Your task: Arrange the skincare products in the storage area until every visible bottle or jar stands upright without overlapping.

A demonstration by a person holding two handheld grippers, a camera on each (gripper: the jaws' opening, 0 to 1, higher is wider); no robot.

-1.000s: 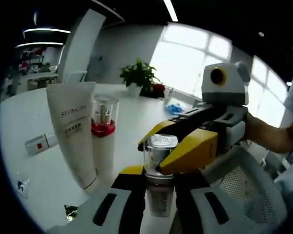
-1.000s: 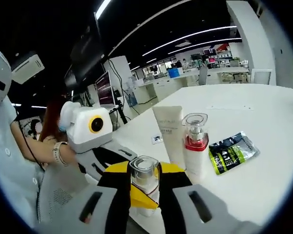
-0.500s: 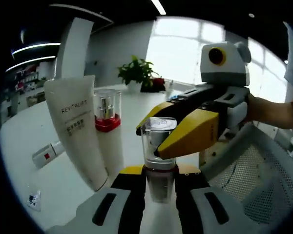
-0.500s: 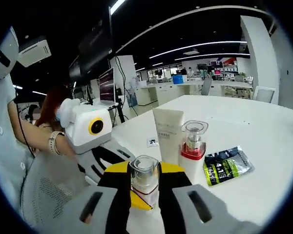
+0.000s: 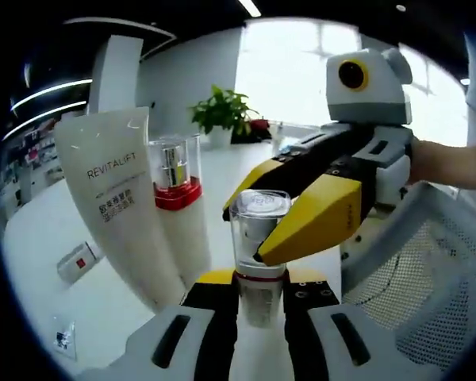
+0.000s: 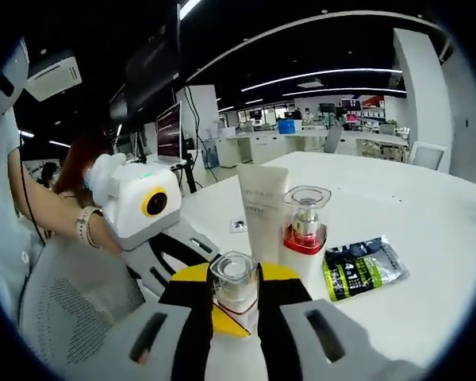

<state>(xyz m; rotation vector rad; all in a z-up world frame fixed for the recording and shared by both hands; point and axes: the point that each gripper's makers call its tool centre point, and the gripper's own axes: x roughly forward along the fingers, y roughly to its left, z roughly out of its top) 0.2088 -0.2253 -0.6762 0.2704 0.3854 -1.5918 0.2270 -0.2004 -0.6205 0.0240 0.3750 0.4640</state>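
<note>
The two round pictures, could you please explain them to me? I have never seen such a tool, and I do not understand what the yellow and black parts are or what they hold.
A person holds one hand tool in each hand; each ends in a two-jaw claw and carries its own camera. The left gripper view looks along the left claw; the right gripper view looks along the right claw. Both claws are shut on one small clear-capped bottle: the left grips its lower body, the right its cap. On the white table stand a white tube printed REVITALIFT and a red-collared pump bottle, side by side. A dark green sachet lies flat nearby.
</note>
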